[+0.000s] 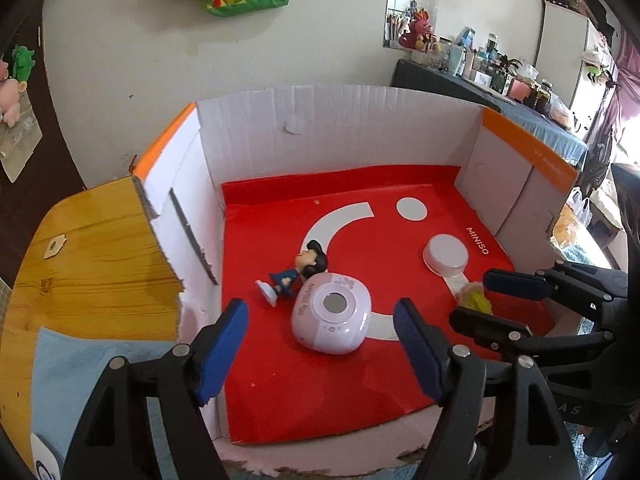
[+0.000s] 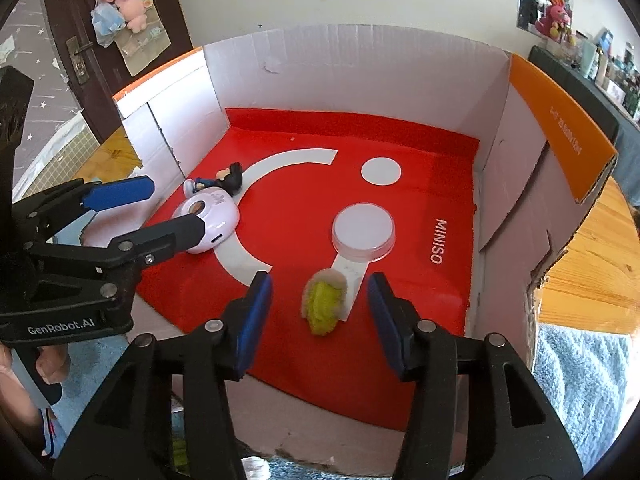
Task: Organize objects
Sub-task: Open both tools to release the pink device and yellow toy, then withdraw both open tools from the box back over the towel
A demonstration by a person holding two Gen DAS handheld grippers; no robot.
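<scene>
An open cardboard box [image 1: 340, 120] [image 2: 360, 64] holds a red MINISO bag as its floor. On it lie a pink toy camera [image 1: 332, 312] [image 2: 210, 220], a small dark-haired figurine [image 1: 296, 274] [image 2: 224, 180] on its side, a round white jar [image 1: 446, 254] [image 2: 363, 232] and a yellow-green plush toy [image 1: 476, 298] [image 2: 322, 304]. My left gripper [image 1: 322, 344] [image 2: 168, 208] is open, its jaws on either side of the camera, just short of it. My right gripper [image 2: 320, 316] [image 1: 492, 300] is open, its jaws flanking the plush toy without touching it.
The box stands on a wooden table [image 1: 92, 264] [image 2: 592, 256] with a blue towel [image 2: 580, 380] at its near edge. The box walls stand tall on three sides; the torn near wall is low. Cluttered shelves [image 1: 500, 68] and a wall lie behind.
</scene>
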